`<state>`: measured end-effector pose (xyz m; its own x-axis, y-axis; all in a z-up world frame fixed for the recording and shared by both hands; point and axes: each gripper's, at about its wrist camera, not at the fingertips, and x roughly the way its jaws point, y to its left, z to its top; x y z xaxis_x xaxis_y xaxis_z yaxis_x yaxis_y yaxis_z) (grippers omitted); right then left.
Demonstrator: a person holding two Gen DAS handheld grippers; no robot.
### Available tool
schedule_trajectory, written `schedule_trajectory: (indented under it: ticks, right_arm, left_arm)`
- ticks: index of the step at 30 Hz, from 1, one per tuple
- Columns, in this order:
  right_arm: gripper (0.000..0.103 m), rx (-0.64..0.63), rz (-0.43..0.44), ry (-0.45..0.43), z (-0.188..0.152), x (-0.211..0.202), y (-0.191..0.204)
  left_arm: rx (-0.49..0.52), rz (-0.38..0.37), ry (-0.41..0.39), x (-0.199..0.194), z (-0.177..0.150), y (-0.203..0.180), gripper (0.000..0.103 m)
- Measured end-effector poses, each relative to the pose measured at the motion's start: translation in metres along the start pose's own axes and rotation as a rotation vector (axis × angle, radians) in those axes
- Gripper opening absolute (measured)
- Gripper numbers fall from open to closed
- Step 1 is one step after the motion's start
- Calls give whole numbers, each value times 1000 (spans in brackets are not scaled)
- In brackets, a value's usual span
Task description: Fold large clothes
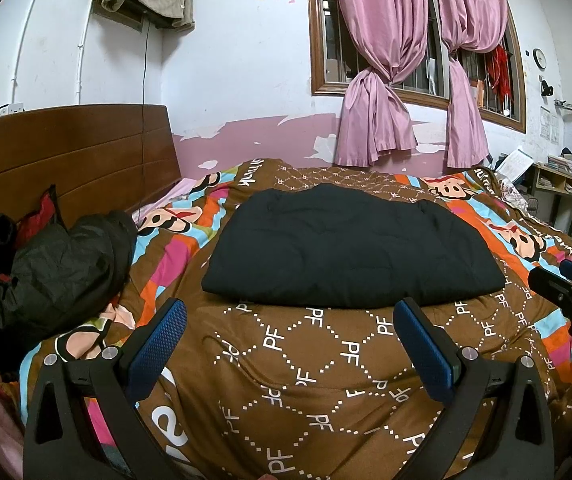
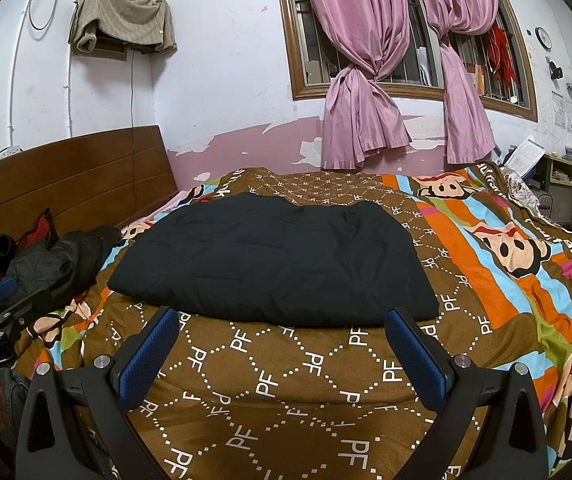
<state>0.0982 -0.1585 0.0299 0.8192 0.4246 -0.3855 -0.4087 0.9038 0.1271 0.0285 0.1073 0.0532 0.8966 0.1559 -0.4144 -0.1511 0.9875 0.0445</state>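
- Just ahead of both grippers, on the brown "PF"-print quilt w/ cartoon stripes (image 1: pixel 306 360): a black padded garment, folded into a flat rectangular slab (image 1: pixel 350 244). Its near edge sits just beyond the fingertips in both wrist views.
- Left gripper (image 1: pixel 290 312): jaws wide apart, nothing btwn the blue textured pads (image 1: pixel 162 336), hovering over the quilt, not touching the garment.
- Right gripper (image 2: pixel 282 320): same, spread wide & empty, near edge of the garment just past its tips. Its body also shows at the right rim of the left view, so the two tools are side by side, apart.
- To the left of the left gripper: crumpled dark shiny jacket (image 1: pixel 62 268) against the brown wooden headboard (image 1: pixel 70 152), well apart from the folded piece. Prob the next item, can't be sure.
- Stage, my read: the black piece looks near done or done; maybe one more fold or a move aside.
- Risks:
  - Pinching only the top layer at the near edge → fold peels open when lifted.
  - Pads biting too deep → grabs quilt w/ the garment, drags bedding.
  - Uneven lift btwn the two hands → slab skews, edges misalign.
  - Padded fabric is springy & slick → may slip from a shallow grip or puff back open.
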Motion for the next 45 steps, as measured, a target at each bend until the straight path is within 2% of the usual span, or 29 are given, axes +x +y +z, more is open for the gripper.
schedule_trajectory:
  ticks: [45]
  right_arm:
    - [103,1,-1,6,-2,0,1]
  left_arm:
    - [2,0,3,0,0,0,101]
